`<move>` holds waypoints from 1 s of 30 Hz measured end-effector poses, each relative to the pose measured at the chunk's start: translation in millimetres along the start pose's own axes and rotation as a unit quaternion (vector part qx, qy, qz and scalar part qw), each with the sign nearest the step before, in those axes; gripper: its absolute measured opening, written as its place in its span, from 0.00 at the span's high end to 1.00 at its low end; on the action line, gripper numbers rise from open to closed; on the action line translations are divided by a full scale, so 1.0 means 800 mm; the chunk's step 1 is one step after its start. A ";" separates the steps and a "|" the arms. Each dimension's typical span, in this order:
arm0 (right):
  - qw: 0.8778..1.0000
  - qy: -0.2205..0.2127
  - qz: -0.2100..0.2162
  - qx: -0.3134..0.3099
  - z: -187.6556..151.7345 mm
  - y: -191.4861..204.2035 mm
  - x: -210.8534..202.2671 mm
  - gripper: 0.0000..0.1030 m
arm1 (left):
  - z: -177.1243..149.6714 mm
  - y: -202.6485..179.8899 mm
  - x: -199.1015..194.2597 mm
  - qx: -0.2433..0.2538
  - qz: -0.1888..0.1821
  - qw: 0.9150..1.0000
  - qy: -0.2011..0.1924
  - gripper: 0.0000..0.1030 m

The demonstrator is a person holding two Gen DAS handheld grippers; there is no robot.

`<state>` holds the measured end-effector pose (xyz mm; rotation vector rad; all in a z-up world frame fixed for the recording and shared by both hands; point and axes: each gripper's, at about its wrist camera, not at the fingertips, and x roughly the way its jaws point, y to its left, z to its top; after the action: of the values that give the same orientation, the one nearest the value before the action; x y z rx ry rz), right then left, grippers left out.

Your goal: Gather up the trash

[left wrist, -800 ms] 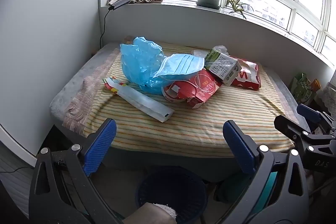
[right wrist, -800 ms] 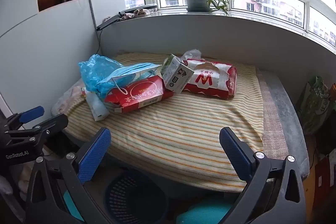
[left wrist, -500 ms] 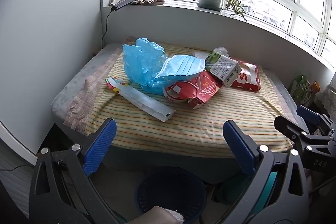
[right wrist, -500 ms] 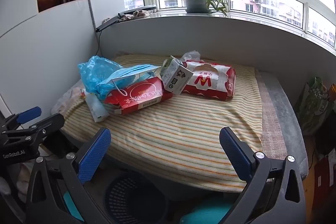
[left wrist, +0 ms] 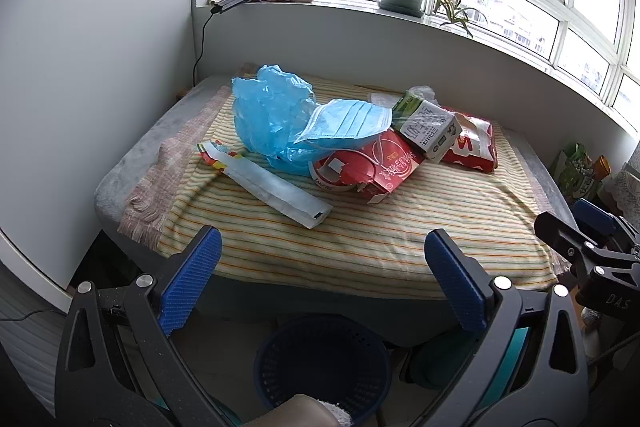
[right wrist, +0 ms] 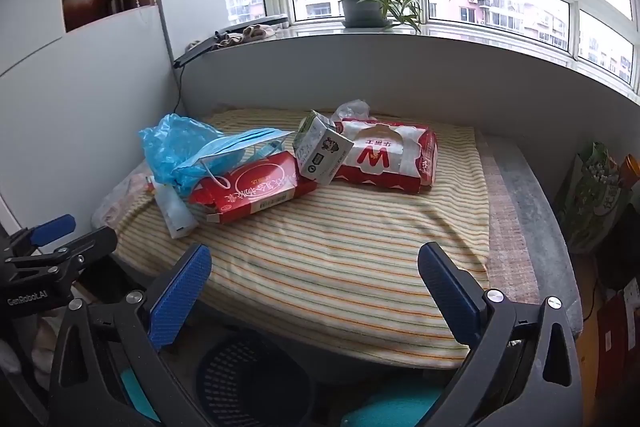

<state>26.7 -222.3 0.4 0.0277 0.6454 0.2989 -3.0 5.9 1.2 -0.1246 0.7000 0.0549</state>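
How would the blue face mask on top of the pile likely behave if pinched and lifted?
The blue face mask looks thin and pleated, so probably floppy and very light. Its white ear loop trails over the red box, so it might snag or drag there.

Red-and-white tissue pack: large "W". Left gripper body: "GenRobot.AI". Right gripper body: "DAS". Red box: "TAKERS" partly legible; its Chinese script and the milk carton's print unreadable.

blue bag, red box, striped blanket
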 end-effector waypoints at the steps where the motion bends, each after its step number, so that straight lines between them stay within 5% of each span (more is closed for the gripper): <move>1: 1.000 -0.001 -0.002 0.000 0.000 0.000 0.000 0.01 | 0.000 0.000 0.000 -0.001 0.000 1.000 0.000 0.00; 30: 1.000 -0.004 0.009 0.007 -0.002 -0.003 -0.007 0.01 | 0.002 0.003 -0.003 -0.010 0.005 1.000 -0.003 0.00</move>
<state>22.2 -226.2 2.4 0.0478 0.6392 0.3124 -4.2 8.4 3.3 -0.1389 0.6940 0.0722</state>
